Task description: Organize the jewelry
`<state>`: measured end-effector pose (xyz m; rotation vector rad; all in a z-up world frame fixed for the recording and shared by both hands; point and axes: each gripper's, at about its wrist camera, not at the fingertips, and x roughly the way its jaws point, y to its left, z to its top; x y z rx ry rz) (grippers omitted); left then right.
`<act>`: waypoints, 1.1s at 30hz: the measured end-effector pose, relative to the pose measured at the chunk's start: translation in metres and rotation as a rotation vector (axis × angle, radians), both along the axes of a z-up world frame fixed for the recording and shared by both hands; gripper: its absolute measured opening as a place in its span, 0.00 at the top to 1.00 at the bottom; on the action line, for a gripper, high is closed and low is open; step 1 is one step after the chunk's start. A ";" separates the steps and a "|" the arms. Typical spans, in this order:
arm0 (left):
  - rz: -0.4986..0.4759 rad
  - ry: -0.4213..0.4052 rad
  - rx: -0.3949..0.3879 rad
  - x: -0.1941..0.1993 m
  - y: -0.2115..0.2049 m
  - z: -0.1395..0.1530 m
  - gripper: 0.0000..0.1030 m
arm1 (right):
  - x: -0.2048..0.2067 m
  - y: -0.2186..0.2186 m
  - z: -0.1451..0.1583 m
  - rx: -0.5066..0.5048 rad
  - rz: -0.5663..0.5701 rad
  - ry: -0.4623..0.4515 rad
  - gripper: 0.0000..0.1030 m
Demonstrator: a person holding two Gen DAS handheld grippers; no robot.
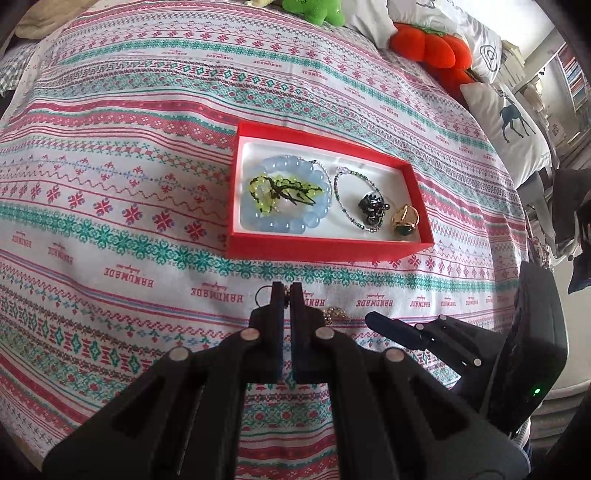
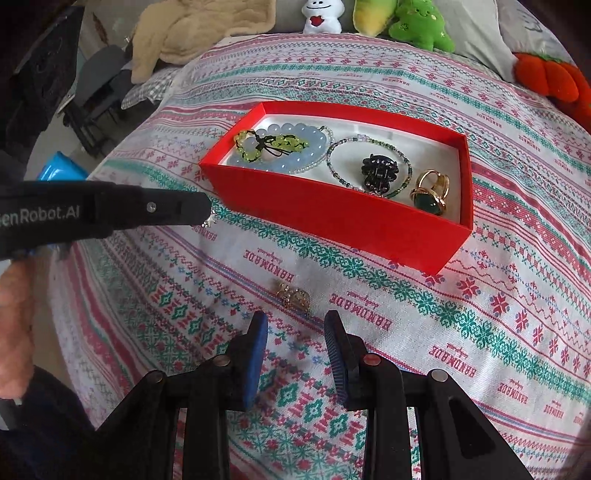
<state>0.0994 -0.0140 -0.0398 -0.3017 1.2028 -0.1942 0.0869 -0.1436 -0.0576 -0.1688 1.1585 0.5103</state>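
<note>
My left gripper point(image 1: 287, 287) is shut on a small sparkly piece of jewelry point(image 2: 211, 218), held just above the patterned cloth, short of the red box's near wall. A black loop point(image 1: 263, 293) sticks out beside its fingers. The red box point(image 1: 325, 249) with a white lining holds a blue bead bracelet point(image 1: 295, 225), a green bead bracelet point(image 1: 275, 186), a thin beaded bracelet point(image 2: 369, 142), a black claw clip point(image 2: 378, 171) and a gold ring with a green stone point(image 2: 430, 195). A gold ornament point(image 2: 293, 297) lies on the cloth just ahead of my open right gripper point(image 2: 295, 316), which has nothing between its fingers.
The patterned cloth point(image 2: 480, 332) covers a bed. Plush toys point(image 2: 421, 24), an orange plush point(image 1: 432, 46) and pillows point(image 1: 509, 122) line the far edge. A beige blanket point(image 2: 192, 33) and a dark chair point(image 2: 99, 92) sit at the far left.
</note>
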 end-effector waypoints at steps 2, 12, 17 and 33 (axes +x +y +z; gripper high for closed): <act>0.004 0.002 -0.001 0.000 0.002 0.000 0.97 | -0.001 0.006 -0.005 -0.027 0.024 -0.020 0.69; 0.016 0.001 -0.005 0.000 0.012 0.003 0.97 | -0.003 0.024 -0.018 -0.117 0.090 -0.108 0.69; 0.014 0.000 -0.006 0.000 0.012 0.004 0.97 | -0.010 0.030 -0.018 -0.120 0.106 -0.106 0.90; 0.010 -0.008 -0.008 -0.002 0.019 0.009 0.97 | -0.028 0.022 -0.003 -0.133 0.113 -0.134 0.92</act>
